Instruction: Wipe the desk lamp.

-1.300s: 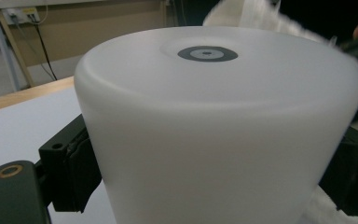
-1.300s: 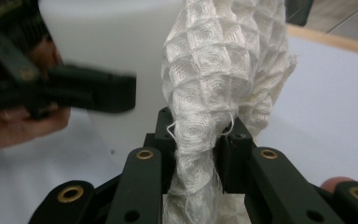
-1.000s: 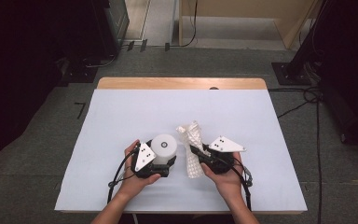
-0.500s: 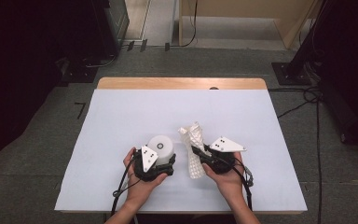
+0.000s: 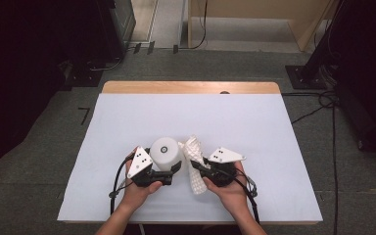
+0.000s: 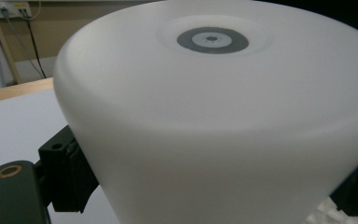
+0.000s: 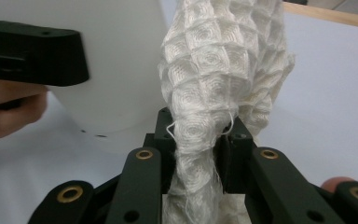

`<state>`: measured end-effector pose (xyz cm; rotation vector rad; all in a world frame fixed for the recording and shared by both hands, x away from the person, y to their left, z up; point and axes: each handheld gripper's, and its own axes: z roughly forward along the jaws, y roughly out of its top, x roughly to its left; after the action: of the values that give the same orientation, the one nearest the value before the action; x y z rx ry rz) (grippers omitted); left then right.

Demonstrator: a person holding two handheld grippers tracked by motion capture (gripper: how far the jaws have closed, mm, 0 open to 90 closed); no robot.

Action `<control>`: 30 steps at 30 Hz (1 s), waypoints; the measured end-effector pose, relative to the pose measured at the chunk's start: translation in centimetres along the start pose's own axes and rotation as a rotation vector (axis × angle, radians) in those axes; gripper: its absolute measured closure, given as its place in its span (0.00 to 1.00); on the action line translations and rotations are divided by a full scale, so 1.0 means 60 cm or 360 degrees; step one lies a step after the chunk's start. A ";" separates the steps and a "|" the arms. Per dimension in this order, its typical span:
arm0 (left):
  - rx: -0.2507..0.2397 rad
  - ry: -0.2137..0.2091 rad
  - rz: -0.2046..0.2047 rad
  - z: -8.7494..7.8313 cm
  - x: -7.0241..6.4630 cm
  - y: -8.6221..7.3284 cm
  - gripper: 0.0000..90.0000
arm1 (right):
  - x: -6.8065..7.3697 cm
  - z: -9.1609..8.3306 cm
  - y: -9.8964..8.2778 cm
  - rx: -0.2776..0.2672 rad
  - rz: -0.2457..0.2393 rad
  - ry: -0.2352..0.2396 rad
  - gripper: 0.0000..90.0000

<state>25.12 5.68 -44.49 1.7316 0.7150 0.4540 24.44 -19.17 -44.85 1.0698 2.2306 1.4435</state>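
Note:
A white cup (image 5: 166, 152) is turned base up, with a grey ring mark on its base. My left gripper (image 5: 164, 164) is shut on the cup at the near middle of the table. In the left gripper view the cup (image 6: 214, 116) bulges between the two jaws of the left gripper (image 6: 209, 186). Just to its right, my right gripper (image 5: 196, 167) is shut on a white waffle-weave cloth (image 5: 194, 147). The bunched cloth (image 7: 223, 60) rises out of the right gripper (image 7: 198, 154) and leans against the cup's side (image 7: 121, 70).
A white sheet (image 5: 127, 122) covers the table, with a wooden edge (image 5: 191, 87) along the far side. Dark equipment and cables stand on the floor beyond and to both sides. The person's hands come in over the near edge.
My left hand has shifted slightly left and lifted, and the cup in its gripper now shows more of its side. The right gripper and cloth have stayed put.

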 end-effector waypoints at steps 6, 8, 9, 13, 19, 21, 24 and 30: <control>0.0123 0.0009 0.0070 0.021 -0.011 -0.013 0.09 | 0.015 -0.020 0.019 -0.0073 -0.0028 -0.0015 0.81; 0.0153 0.0010 0.0079 0.028 -0.014 -0.018 0.09 | 0.016 -0.031 0.027 -0.0125 -0.0035 -0.0019 0.81; 0.0158 0.0010 0.0086 0.031 -0.015 -0.019 0.09 | 0.016 -0.035 0.030 -0.0146 -0.0043 -0.0018 0.81; 0.0133 0.0007 0.0078 0.029 -0.014 -0.015 0.09 | 0.012 -0.034 0.028 -0.0126 -0.0049 -0.0010 0.81; 0.0087 0.0030 0.0077 0.023 -0.002 -0.007 0.10 | 0.003 0.009 -0.005 0.0099 0.0004 -0.0007 0.81; 0.0081 0.0031 0.0085 0.023 0.000 -0.009 0.09 | 0.001 0.009 -0.003 0.0088 0.0013 0.0007 0.81; 0.0095 0.0080 0.0139 0.030 0.000 -0.016 0.09 | -0.001 -0.003 0.006 0.0029 0.0015 -0.0010 0.81; 0.0210 0.0097 0.0225 0.049 -0.006 -0.036 0.09 | -0.021 -0.032 0.013 -0.0082 0.0073 -0.0101 0.81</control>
<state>26.21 3.67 -47.32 1.9072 0.6815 0.5695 24.53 -21.13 -43.47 1.1406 2.1271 1.4564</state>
